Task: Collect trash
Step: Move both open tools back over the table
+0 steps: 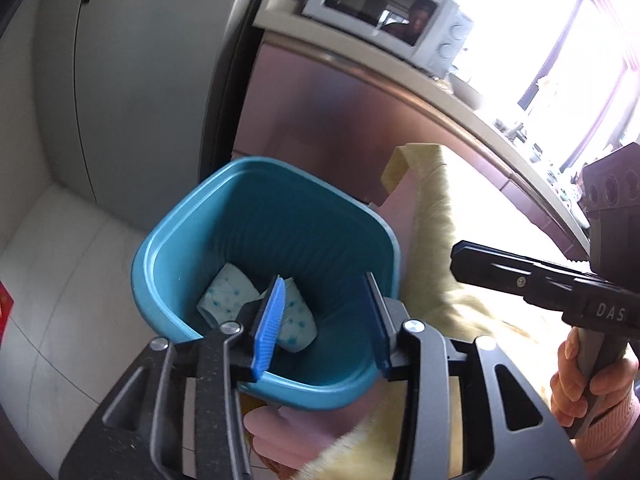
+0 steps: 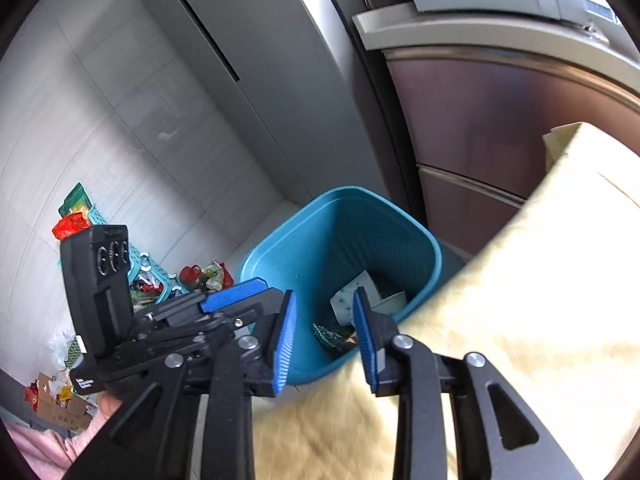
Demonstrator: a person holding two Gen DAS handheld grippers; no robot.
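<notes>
- Nearest us, our left gripper and right gripper hang over the blue bin, jaws partly apart with nothing between them.
- Below, crumpled patterned paper lies at the bin's bottom.
- Beside it, a yellow cloth.
- Farther, a fridge and a microwave.

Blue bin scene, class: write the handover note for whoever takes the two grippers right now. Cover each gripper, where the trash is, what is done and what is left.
Left gripper: open, empty, poised over the blue bin.
Right gripper: open, empty, also over the bin.
Done: patterned white paper and a green wrapper lie in the bin.
Left: wrappers and packaging lie on the floor by the turquoise basket, and more scraps nearer the camera.
</notes>
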